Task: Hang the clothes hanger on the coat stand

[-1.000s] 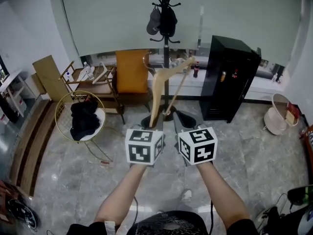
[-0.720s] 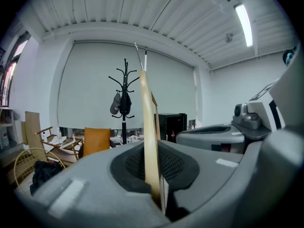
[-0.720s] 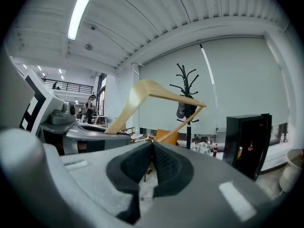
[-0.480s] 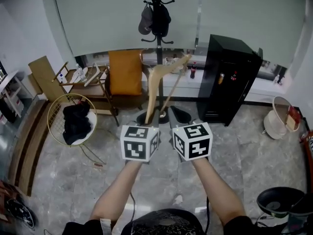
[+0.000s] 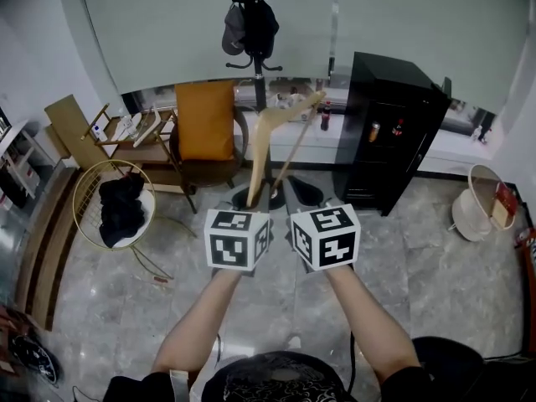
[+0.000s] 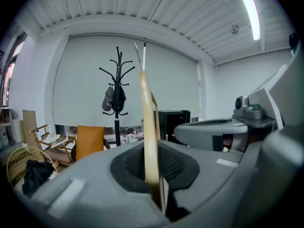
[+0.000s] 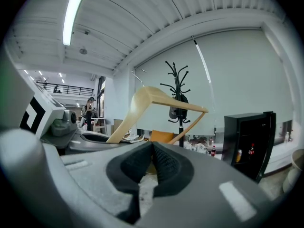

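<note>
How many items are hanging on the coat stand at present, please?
2: a grey cap on the left of the coat stand, a darker item beside it; more may hide behind.

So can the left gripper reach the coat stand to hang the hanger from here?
Probably not yet: the left gripper, shut on the wooden hanger, is well short of the coat stand across the floor. Nothing seems to block the path between them.

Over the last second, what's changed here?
The person has carried the hanger closer to the coat stand, which now sits higher and further left in the head view. Unchanged: the left hand-held gripper stays shut on the hanger, and the right hand-held gripper stays shut beside it.
</note>
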The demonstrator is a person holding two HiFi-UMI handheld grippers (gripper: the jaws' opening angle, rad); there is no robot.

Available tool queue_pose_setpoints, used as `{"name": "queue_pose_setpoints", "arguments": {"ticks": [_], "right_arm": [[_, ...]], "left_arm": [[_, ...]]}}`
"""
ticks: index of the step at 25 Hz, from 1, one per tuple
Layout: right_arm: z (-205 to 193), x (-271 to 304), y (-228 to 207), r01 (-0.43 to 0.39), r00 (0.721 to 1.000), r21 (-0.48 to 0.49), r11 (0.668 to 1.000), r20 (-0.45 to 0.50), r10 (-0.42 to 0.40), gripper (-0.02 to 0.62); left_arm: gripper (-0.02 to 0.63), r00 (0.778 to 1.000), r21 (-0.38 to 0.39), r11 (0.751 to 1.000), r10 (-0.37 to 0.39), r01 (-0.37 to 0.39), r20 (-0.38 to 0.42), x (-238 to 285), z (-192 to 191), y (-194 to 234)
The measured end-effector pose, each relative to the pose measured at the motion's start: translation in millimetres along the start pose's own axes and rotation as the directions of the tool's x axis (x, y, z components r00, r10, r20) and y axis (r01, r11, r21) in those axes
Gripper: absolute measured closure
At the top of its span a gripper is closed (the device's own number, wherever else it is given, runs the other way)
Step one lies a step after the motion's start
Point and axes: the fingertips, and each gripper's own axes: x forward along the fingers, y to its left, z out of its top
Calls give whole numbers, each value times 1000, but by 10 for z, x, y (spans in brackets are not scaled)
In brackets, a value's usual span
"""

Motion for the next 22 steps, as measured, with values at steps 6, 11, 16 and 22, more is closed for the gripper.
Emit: {"name": "queue_pose_setpoints", "arguments": {"ticks": [6, 11, 16, 22], "right_arm": [[-3, 68, -278, -11, 1000, 5, 1000, 0, 11, 594], [-15, 239, -383, -12, 1000, 12, 1000, -1, 12, 594], [-60, 518, -481, 13, 1000, 6, 1000, -12, -13, 594], [-53, 1050, -538, 60, 998, -6, 998, -23, -61, 594]], "left_arm": [[588, 1000, 5, 1000, 12, -12, -9, 253, 23, -98], [588, 1000, 2, 1000, 12, -12, -16, 444, 16, -11], [588, 1000, -5, 1000, -16, 15, -19, 702, -23, 168], [588, 997, -11, 997, -77, 77, -11, 1089, -18, 528]]}}
